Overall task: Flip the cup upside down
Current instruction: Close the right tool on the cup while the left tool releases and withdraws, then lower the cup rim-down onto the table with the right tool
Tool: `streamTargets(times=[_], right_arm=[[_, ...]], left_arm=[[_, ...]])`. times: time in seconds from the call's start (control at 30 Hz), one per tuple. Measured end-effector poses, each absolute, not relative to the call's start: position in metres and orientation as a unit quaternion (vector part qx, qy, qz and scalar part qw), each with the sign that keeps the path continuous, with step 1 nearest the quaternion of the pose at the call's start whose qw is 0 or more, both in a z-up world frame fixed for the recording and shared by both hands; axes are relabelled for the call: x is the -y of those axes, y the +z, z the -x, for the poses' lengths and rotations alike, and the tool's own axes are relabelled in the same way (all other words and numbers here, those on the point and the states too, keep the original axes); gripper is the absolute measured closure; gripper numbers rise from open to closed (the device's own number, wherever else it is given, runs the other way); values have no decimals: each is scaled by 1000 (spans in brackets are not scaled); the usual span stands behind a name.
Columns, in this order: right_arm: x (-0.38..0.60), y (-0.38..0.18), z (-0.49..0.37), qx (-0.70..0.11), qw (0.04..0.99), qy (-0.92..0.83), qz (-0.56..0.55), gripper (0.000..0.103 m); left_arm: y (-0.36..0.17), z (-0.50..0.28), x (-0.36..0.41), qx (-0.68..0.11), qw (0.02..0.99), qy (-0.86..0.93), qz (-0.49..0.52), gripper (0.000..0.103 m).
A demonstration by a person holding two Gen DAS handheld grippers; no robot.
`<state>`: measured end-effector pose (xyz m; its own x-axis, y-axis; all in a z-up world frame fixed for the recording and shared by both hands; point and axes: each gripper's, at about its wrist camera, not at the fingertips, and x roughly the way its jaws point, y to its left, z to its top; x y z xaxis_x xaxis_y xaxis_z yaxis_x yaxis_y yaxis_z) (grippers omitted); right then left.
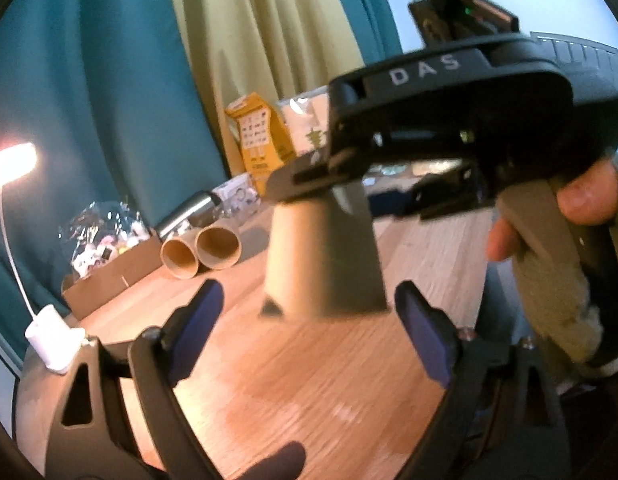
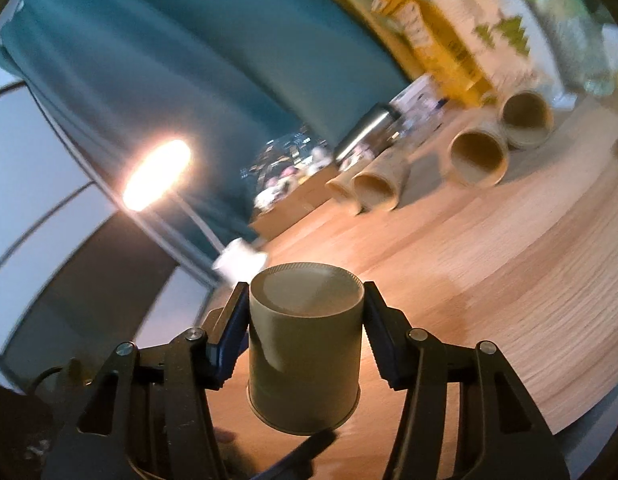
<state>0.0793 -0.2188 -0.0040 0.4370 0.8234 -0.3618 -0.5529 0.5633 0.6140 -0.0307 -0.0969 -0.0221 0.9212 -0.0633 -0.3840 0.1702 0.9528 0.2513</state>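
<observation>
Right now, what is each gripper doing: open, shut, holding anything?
Left gripper: open, holding nothing, its fingers apart on either side of the cup.
Right gripper: shut on the paper cup, which is base-up, mouth toward the wooden table.

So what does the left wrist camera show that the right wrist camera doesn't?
Only the left wrist view shows the right tool from outside, with the person's hand on its handle, plus the open left tool.

Only the right wrist view shows the cup's closed base facing up, and four paper tubes rather than two.

Both show the cup clamped, the wooden table, the lamp and the yellow box.
</observation>
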Motion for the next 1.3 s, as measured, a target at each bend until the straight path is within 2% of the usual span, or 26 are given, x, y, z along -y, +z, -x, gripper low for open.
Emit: streamTargets(times=[0.3, 0.5, 0.63, 0.8, 1.3], right_arm=[[211, 0, -85, -232, 927, 287, -69, 45], [200, -23, -89, -228, 932, 281, -34, 45], [185, -28, -85, -217, 940, 262, 15, 45], [170, -34, -82, -207, 945, 245, 62, 45], [162, -44, -86, -213, 947, 224, 87, 44]], left_arm=[[-21, 22, 60, -202, 977, -15, -74, 14], [-17, 5, 32, -220, 975, -1, -12, 14], [-12, 2, 18, -201, 979, 26, 20, 14], [-6, 0, 8, -160, 984, 71, 25, 14], [-20, -16, 7, -199, 978, 60, 22, 14]])
